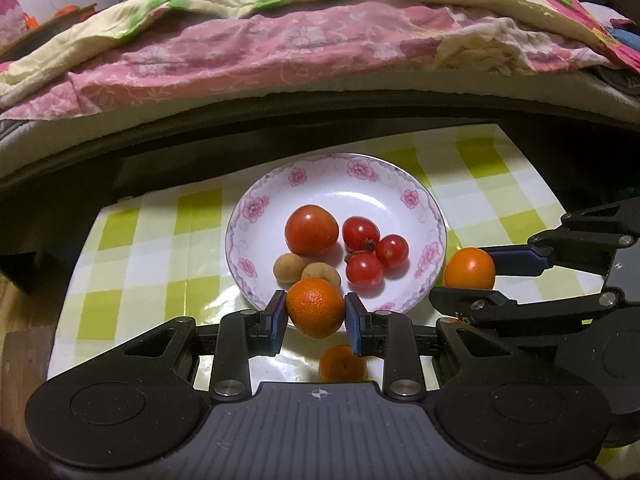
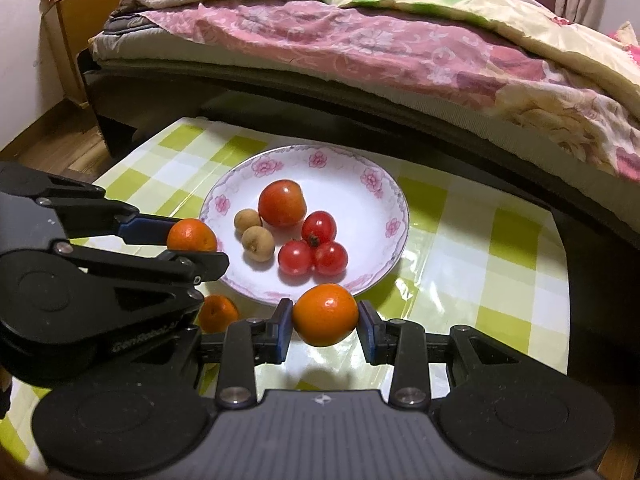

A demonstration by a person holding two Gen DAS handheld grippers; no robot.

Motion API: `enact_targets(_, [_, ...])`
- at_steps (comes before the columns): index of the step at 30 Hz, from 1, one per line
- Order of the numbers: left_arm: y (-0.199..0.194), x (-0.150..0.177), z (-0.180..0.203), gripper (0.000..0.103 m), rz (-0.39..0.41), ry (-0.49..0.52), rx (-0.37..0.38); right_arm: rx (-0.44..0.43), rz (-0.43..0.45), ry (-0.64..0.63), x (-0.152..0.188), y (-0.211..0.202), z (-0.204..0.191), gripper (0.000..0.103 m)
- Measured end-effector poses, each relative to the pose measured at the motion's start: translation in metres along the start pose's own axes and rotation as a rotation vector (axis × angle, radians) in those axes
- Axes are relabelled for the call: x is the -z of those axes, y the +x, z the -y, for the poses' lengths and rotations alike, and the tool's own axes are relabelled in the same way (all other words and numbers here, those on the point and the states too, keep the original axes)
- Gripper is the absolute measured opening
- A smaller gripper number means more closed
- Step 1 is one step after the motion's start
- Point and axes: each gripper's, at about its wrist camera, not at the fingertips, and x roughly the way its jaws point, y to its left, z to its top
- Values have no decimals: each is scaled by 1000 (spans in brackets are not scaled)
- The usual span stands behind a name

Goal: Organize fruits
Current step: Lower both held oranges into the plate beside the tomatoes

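Your left gripper has its jaws clamped on a dimpled orange at the near rim of the plate. Your right gripper grips a smooth orange, also just off the near rim. A third orange lies on the checked surface below your left jaws. The plate holds a big tomato, three cherry tomatoes and two longans.

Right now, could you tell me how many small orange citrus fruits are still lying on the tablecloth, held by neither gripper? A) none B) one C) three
B: one orange fruit lies on the checked tablecloth beside the plate; the two others are gripped.
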Motion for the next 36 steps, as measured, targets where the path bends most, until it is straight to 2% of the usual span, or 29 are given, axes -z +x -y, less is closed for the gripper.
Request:
enact_targets(17, [31,-25,-9,37,0,-18,-7,18,8,-12,-26,28,15,39])
enact_targets(36, [52,-23,-18,37,-25,-49,-19,0,-1,-54,-30,54,14,39])
